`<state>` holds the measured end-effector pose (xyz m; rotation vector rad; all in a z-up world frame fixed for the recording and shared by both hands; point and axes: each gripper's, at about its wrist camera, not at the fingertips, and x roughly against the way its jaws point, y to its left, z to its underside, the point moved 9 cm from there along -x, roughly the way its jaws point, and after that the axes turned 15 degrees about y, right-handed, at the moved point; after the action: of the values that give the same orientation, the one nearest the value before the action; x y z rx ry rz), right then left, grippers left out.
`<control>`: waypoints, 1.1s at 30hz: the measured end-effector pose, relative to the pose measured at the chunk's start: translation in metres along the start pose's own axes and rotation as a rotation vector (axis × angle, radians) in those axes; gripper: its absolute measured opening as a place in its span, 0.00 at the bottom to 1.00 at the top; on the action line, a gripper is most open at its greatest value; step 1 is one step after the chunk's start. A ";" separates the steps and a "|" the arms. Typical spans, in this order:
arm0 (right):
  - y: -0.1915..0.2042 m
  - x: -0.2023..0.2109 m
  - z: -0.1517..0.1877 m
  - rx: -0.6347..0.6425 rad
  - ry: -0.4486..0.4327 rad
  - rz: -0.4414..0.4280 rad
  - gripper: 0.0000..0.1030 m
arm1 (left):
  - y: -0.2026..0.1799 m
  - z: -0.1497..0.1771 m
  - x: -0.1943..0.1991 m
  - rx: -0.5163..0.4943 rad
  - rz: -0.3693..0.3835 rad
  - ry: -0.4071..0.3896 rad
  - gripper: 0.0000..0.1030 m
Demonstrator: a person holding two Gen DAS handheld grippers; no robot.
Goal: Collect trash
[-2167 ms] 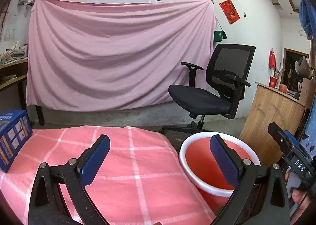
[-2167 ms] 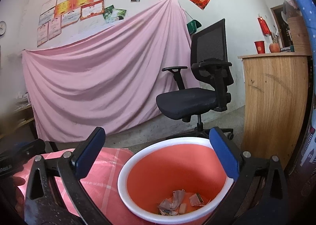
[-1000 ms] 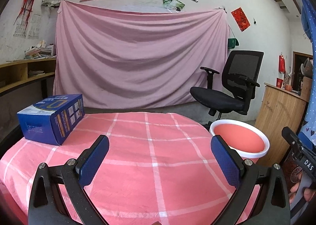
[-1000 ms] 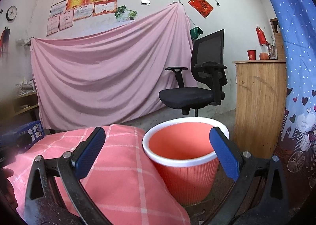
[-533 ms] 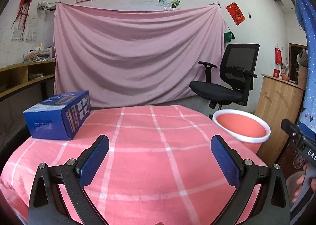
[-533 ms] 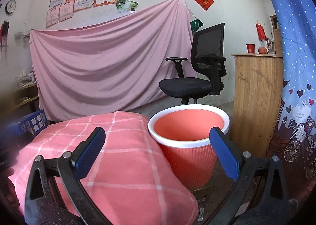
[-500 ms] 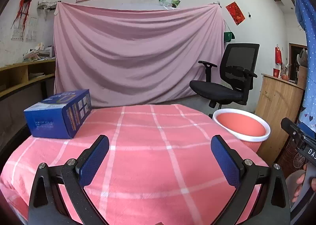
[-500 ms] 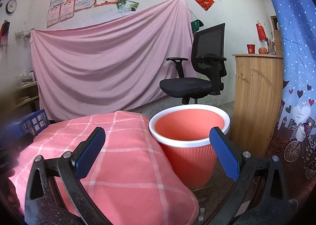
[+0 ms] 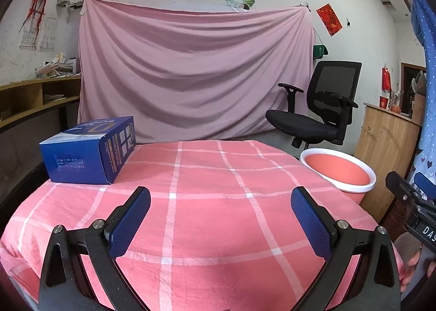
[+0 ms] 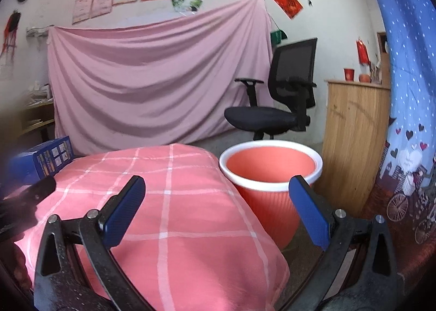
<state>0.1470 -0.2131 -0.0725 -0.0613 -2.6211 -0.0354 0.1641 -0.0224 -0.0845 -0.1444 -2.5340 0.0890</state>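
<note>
**Both grippers drawn back from the bin, table top seen free of litter**

While the round table under its pink checked cloth now fills most of the left wrist view, only a strip of it was seen two seconds ago, when both cameras were held close over the salmon-coloured plastic waste bin with a white rim. At that point scraps of paper were seen lying at the bottom of the bin; its floor is now hidden by the lower viewing angle. The bin is set on the floor just beside the table's right edge, and it is viewed from further back and lower down than before.

The left gripper is held with its blue pads spread wide and nothing between them — the right gripper is likewise spread and empty. No loose trash is made out on the cloth in either view. A dark blue cardboard box is left standing at the far left of the table; whether it counts as trash cannot be told.

From this it is judged that a deposit has been completed and the grippers have been withdrawn. Unless the box is meant to be binned — or litter lies out of view — the collection is judged close to finished.
</note>
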 end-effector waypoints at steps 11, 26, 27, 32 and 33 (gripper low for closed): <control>0.000 -0.013 0.003 0.010 0.026 -0.010 1.00 | 0.001 0.005 -0.006 -0.011 -0.037 0.004 0.98; -0.001 -0.016 0.005 0.005 0.040 -0.020 1.00 | 0.005 0.004 -0.003 -0.001 -0.041 -0.004 0.98; -0.001 -0.016 0.005 0.006 0.041 -0.020 1.00 | 0.005 0.004 -0.003 -0.001 -0.040 -0.004 0.98; -0.002 -0.016 0.004 0.008 0.041 -0.019 1.00 | 0.003 0.004 -0.002 -0.002 -0.042 -0.008 0.98; -0.002 -0.016 0.004 0.008 0.039 -0.015 1.00 | 0.003 0.004 -0.002 -0.001 -0.042 -0.010 0.98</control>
<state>0.1589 -0.2155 -0.0837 -0.0375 -2.5828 -0.0315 0.1634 -0.0193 -0.0894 -0.0918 -2.5455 0.0716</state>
